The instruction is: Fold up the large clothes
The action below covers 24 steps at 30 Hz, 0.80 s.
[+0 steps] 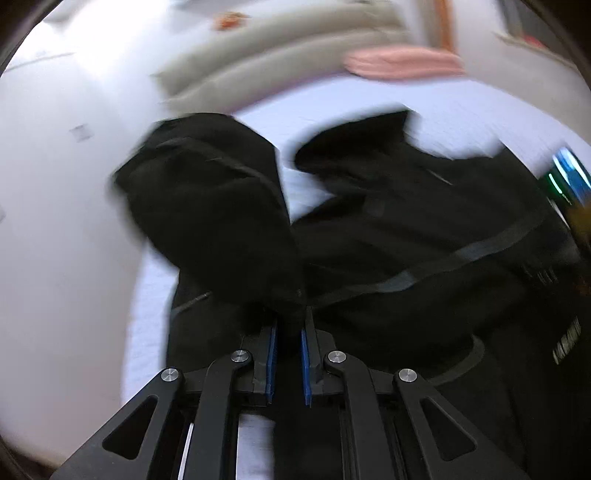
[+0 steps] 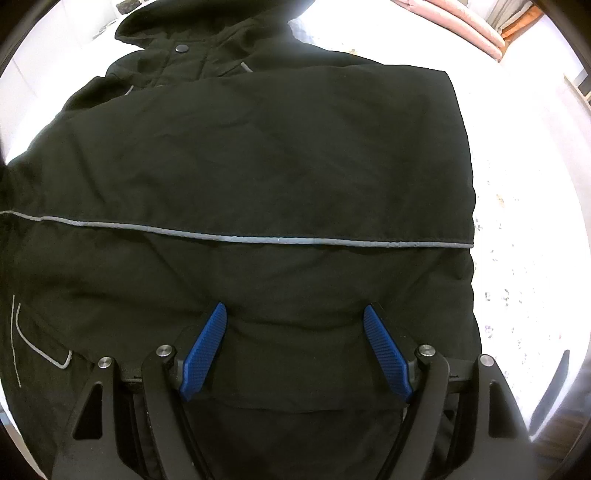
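jacket (image 2: 258, 166) spread flat on the bed (image 2: 524, 221), hood (image 2: 207, 22) at the far end, stripe (image 2: 240, 238) running across the middle. right gripper (image 2: 295, 350) above the near hem, fabric below and between the spread fingers. in the left wrist view, left gripper (image 1: 291, 328) clamped on a sleeve (image 1: 214, 206) lifted over the jacket's left side. pillows (image 1: 280, 55) beyond on the bed.
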Motion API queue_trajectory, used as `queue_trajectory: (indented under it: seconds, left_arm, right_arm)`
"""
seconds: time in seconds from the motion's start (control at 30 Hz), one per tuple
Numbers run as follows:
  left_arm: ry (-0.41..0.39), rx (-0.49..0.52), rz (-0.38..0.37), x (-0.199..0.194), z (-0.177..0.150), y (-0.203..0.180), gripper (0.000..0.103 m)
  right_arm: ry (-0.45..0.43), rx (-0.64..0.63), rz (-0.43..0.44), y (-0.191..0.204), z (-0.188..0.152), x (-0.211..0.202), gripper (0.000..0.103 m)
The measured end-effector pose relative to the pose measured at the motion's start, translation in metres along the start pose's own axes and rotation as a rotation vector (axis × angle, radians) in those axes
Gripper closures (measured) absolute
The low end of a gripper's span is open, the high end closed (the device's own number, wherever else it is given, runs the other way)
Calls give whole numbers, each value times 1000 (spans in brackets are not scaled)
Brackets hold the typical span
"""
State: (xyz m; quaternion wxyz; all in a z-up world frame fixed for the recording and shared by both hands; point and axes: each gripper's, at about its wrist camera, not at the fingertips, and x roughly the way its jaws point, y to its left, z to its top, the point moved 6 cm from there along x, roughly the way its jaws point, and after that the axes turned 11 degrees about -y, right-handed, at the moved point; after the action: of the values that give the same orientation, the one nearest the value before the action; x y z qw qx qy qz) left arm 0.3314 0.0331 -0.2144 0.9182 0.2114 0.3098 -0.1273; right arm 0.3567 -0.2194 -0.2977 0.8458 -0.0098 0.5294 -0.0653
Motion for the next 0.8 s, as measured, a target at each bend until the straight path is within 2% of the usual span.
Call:
queue_trajectory:
  seconds: [0.07,0.17,0.3,0.43,0.57,0.73,0.8]
  left_arm:
    - [45,48,-50,9,-11,-27,84]
    - [96,30,-134,10,-22,-46,75]
    - [117,-17,-187,1,-22,-52,70]
    - [132,-73,-184,0,-25,-33,70]
    - [126,-148,-157,-5,-25,-7,70]
    - [121,-217,-82,-6,-28,30,70]
    - [125,-254,-65,-7,-32,43,70]
  right_arm:
    - [5,0,5,-1,1,0,22]
    - [16,-8,14,-4,1,-3,22]
    - [15,30,80,-6,4,-16,22]
    - [-20,128,256,5,11,-42,22]
    - [-31,194,453,33,27,-54,22]
    - [-42,208,512,68,47,-43,22]
    - [-13,239,534,75,52,-31,22]
